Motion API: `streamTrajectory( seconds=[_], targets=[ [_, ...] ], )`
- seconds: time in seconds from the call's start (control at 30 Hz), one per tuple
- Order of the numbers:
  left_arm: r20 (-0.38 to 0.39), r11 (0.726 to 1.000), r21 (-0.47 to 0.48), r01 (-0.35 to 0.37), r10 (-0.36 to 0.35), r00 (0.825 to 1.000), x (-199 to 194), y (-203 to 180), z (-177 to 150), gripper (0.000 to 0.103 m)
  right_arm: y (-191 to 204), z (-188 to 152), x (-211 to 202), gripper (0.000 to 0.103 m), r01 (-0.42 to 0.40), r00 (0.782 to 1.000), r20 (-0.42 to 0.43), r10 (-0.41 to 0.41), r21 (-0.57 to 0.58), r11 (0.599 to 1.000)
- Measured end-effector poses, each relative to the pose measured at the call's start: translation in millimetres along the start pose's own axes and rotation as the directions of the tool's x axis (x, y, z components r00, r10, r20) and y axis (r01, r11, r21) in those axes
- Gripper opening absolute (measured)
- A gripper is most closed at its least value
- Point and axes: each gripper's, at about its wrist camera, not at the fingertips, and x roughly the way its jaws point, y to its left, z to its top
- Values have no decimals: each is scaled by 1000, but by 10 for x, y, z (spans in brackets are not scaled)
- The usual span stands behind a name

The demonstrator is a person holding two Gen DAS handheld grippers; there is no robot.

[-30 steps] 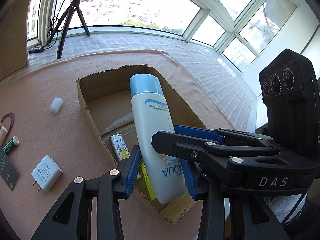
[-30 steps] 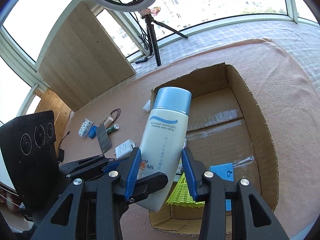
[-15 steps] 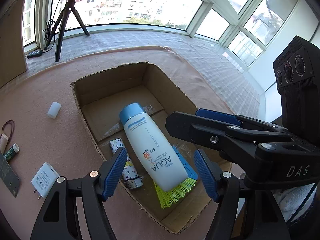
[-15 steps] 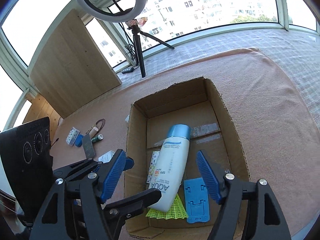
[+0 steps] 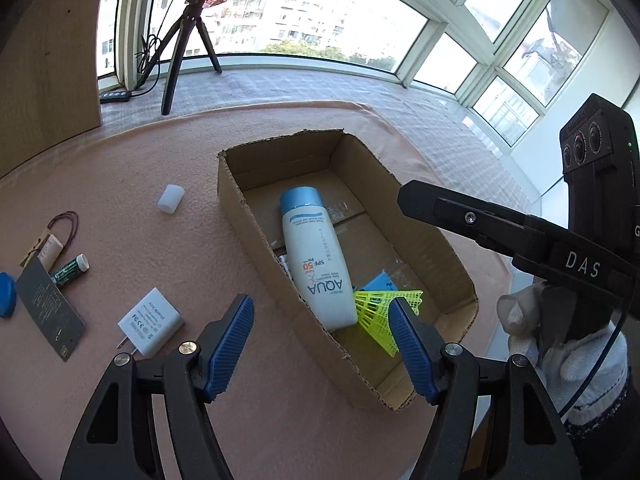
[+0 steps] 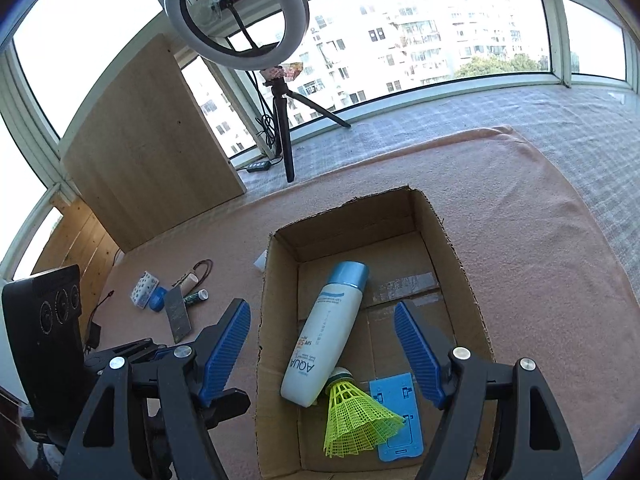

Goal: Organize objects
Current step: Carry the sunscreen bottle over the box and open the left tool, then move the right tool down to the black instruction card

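Note:
A white sunscreen bottle with a blue cap (image 5: 316, 264) lies flat inside the open cardboard box (image 5: 436, 236); it also shows in the right wrist view (image 6: 324, 332). A yellow shuttlecock (image 6: 356, 416) and a blue plastic stand (image 6: 398, 420) lie beside it in the box (image 6: 464, 272). My left gripper (image 5: 320, 344) is open and empty above the box's near edge. My right gripper (image 6: 322, 348) is open and empty above the box.
On the pink cloth left of the box lie a white charger (image 5: 150, 326), a dark card (image 5: 50, 312), a small green tube (image 5: 72, 268), a white cap (image 5: 170, 199) and a blue lid (image 5: 6, 294). A ring-light tripod (image 6: 280, 116) stands at the back.
Both grippers let go of the sunscreen bottle, which now lies in the box. Both have opened wide and pulled up and back from the box.

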Motion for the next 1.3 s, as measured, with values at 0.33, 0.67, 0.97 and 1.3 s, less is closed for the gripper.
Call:
streamTrajectory(
  seconds=[0.33,0.67,0.97,1.3],
  targets=[
    [21,990,-106,-92,95,995,-507,594,-468,73,565,-57,281,71,-36,996,-87,28,-87,996],
    [13,954,-250,-167,176,984,-1011,1223,-1048,73,1343,-200,750,71,-157,971,-211,114,-199,967],
    [22,907,-363,-213,237,971,-1427,1680,-1488,73,1941,-321,1310,71,-218,936,-334,112,-300,928],
    [32,859,-458,-228,272,962,-1726,2024,-1853,73,2445,-442,1848,71,-226,907,-421,18,-451,864]
  ],
)
